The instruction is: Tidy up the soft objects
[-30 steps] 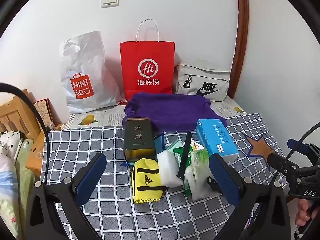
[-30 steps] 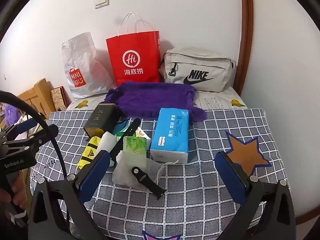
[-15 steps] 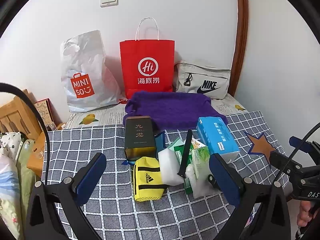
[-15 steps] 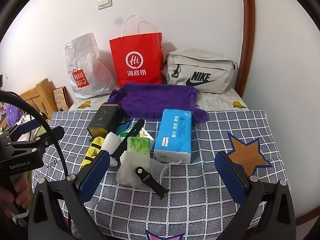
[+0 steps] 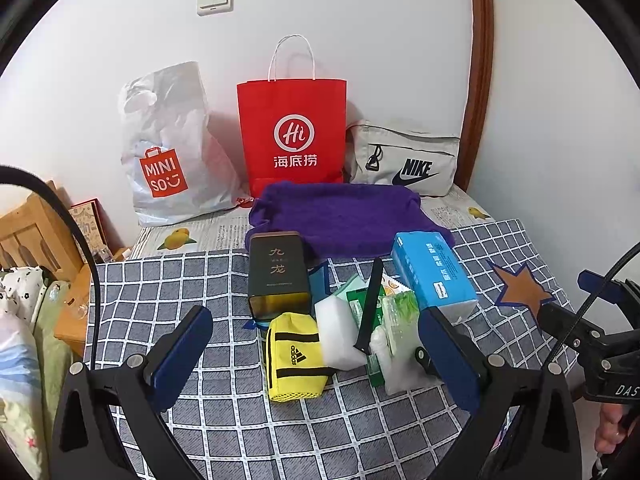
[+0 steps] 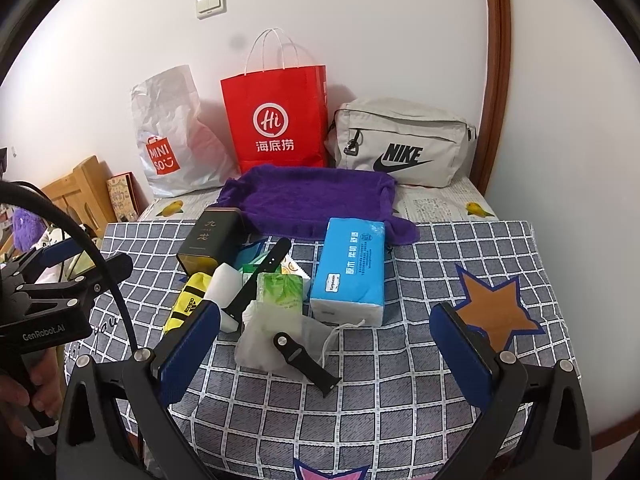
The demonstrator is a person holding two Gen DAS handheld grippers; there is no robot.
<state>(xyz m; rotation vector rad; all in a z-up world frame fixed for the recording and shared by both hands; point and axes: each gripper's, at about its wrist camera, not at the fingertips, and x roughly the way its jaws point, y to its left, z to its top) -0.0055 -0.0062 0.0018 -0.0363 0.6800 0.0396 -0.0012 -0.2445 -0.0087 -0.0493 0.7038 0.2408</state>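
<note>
A pile of small items lies mid-table on a checked cloth (image 5: 168, 304): a yellow Adidas pouch (image 5: 294, 358), a white sponge block (image 5: 338, 332), a blue tissue pack (image 6: 350, 268), a green tissue packet (image 6: 280, 292), a white drawstring pouch (image 6: 264, 340), black watch straps (image 6: 306, 364) and a dark tea tin (image 5: 278, 274). A purple towel (image 6: 312, 200) lies behind them. My left gripper (image 5: 316, 364) hovers open just in front of the yellow pouch. Nearer the table's front edge, my right gripper (image 6: 326, 356) is open, holding nothing.
Against the wall stand a white Miniso plastic bag (image 5: 168, 148), a red paper bag (image 5: 292, 136) and a grey Nike bag (image 6: 404, 144). Wooden furniture (image 5: 28, 232) and bedding sit left of the table. A brown star patch (image 6: 498, 304) marks the cloth on the right.
Both grippers have drifted slightly, so the scene sits a little differently in each view. No object has moved and both stay open.
</note>
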